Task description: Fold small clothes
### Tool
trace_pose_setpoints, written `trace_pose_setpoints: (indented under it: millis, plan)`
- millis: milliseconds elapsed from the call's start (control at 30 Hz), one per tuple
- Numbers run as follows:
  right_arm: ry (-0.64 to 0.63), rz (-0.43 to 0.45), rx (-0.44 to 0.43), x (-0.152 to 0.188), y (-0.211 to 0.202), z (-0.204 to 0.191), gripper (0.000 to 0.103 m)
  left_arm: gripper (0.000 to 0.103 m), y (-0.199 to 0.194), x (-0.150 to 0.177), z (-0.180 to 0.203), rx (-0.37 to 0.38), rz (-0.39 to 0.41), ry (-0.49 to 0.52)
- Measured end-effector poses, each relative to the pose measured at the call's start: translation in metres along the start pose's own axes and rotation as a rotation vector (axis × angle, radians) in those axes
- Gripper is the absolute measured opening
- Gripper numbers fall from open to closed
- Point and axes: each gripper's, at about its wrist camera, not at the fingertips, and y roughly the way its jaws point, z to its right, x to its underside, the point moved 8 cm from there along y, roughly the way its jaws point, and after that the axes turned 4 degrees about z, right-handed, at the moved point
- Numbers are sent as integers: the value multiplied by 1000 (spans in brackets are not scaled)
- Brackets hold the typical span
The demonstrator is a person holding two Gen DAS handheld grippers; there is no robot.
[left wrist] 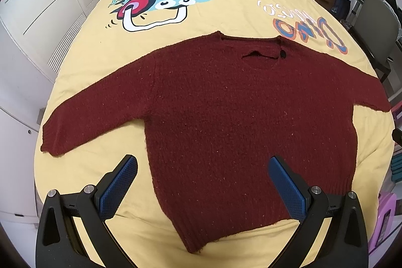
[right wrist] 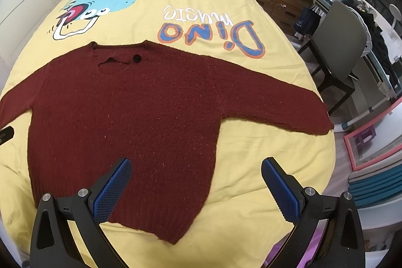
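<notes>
- My left tool hangs with its blue pads spread wide and nothing between them, over the hem's left corner of the dark red sweater.
- My right tool is likewise splayed and empty, above the hem's right corner of the sweater; its right pad is over bare bedspread.
- The sweater lies flat on the yellow dinosaur bedspread, hem toward me, neckline away, both sleeves stretched out sideways.
- In the right wrist view the far sleeve runs off the left edge, so its cuff is cut off.
- I cannot tell whether either tool touches the knit.
- A grey chair stands beside the bed.
</notes>
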Motion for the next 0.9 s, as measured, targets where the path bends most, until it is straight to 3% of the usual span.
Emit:
trace_pose_setpoints:
  millis: [733, 900]
  plan:
    - [-8, 0, 8, 0, 1, 0, 103, 102, -4, -4, -3, 2, 4, 0]
    - [43, 13, -12, -3, 10, 8, 103, 102, -3, -7, -3, 3, 10, 0]
